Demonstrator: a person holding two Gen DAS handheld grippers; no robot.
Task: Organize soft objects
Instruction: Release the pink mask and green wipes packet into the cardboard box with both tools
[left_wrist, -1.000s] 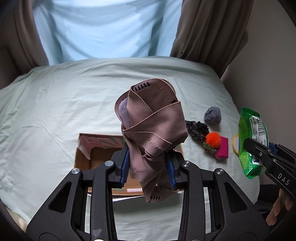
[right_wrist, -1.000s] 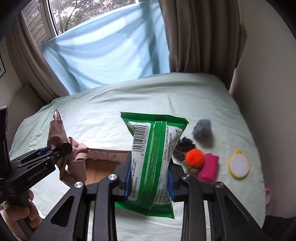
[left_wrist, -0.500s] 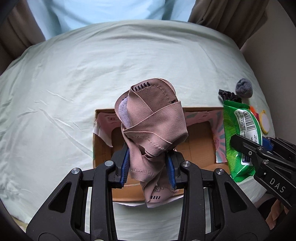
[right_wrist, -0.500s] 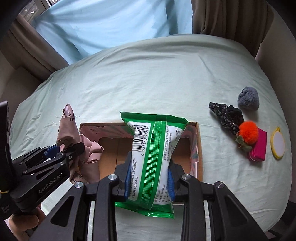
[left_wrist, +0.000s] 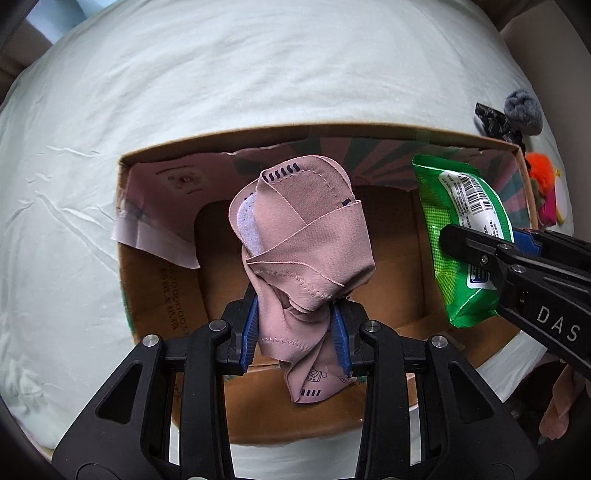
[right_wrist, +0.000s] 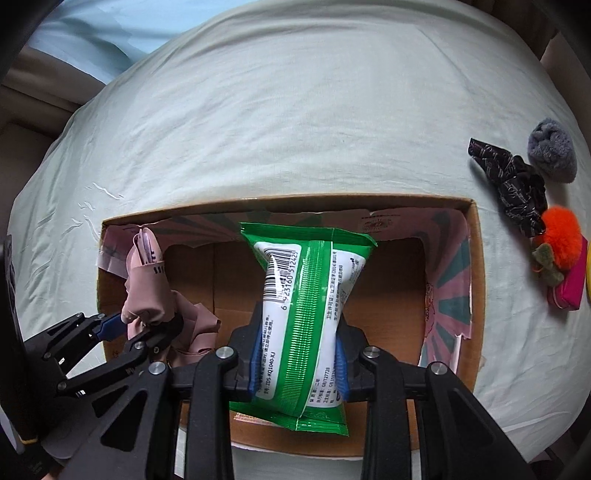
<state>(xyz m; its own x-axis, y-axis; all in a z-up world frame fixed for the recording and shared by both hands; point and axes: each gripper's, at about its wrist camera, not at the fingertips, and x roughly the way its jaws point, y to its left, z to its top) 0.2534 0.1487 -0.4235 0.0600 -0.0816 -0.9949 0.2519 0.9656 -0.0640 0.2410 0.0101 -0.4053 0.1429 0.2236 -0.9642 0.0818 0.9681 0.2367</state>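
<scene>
1. Pink cloth (left_wrist: 303, 251), bunched, is clamped between the left gripper (left_wrist: 297, 332) pads, hanging over the open cardboard box (left_wrist: 310, 131), left half. Risk: its loose tail at 6 o'clock may drape over the near wall on release, so it lands half out.
2. Green wipes pack (right_wrist: 310, 314) is pinched at its waist by the right gripper (right_wrist: 299, 363), over box centre. Risk: slick film could slip early or tip against the cloth.
3. Both tools sit close together; opening at once could knock fingers.
4. Box rests on soft bedsheet (right_wrist: 295, 110); pushing down may tilt it.
5. At 2–3 o'clock, outside the box: grey pompom (right_wrist: 552, 151), dark scrunchie (right_wrist: 511, 188), orange pompom (right_wrist: 561, 236). Not yet stowed.
</scene>
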